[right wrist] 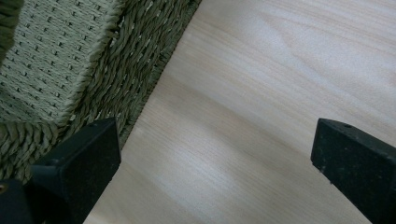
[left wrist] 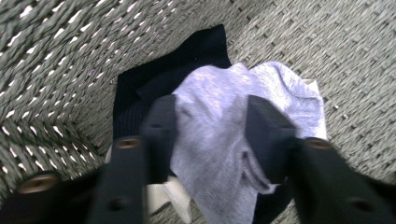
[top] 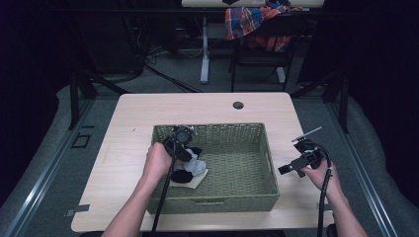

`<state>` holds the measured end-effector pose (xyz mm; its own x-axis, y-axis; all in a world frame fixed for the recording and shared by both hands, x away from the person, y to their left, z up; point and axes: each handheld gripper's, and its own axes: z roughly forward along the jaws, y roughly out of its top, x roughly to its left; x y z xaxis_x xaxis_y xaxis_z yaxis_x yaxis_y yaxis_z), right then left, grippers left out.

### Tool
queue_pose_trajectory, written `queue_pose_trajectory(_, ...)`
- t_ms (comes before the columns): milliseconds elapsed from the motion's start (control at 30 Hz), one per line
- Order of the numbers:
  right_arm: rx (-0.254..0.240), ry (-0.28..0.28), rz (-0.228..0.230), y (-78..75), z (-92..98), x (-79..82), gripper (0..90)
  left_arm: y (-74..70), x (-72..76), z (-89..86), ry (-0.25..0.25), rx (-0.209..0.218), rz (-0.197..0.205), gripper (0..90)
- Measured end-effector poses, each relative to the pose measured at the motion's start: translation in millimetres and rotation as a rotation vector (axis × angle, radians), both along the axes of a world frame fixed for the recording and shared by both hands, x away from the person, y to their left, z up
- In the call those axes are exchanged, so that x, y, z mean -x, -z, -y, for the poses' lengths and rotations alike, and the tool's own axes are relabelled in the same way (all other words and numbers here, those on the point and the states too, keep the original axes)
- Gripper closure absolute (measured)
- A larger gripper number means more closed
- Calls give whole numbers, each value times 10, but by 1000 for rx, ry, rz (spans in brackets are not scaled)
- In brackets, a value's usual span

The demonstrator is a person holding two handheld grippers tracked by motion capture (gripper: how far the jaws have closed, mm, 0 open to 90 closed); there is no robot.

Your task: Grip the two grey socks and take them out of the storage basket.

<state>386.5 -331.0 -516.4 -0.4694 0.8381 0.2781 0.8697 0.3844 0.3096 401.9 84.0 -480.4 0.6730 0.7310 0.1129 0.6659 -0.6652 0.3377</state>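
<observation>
A green woven basket stands on the light wooden table. In its left part lie a grey sock, a black sock and a cream cloth. My left gripper reaches down into the basket, its jaws closed on a bunch of the grey sock. The black sock lies under it against the basket wall. My right gripper is held over bare table right of the basket. Its jaws stand wide apart with nothing between them, beside the basket's rim.
A round cable hole sits near the table's far edge. Behind the table a chair carries a plaid cloth, and a white table leg stands on the floor. Bare wood surrounds the basket on all sides.
</observation>
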Motion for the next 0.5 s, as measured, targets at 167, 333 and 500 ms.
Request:
queue_pose_trajectory(167, -22, 41, 19, 20, -11, 17, 13, 25, 18, 8, 18, 6, -2, 832)
queue_pose_trajectory(333, -23, 38, 19, 19, -10, 17, 13, -58, 44, -31, 16, 45, 7, 844)
queue_pose_trajectory(500, -20, 36, 19, 15, -2, 16, 13, -186, 86, -71, 10, 113, 26, 844)
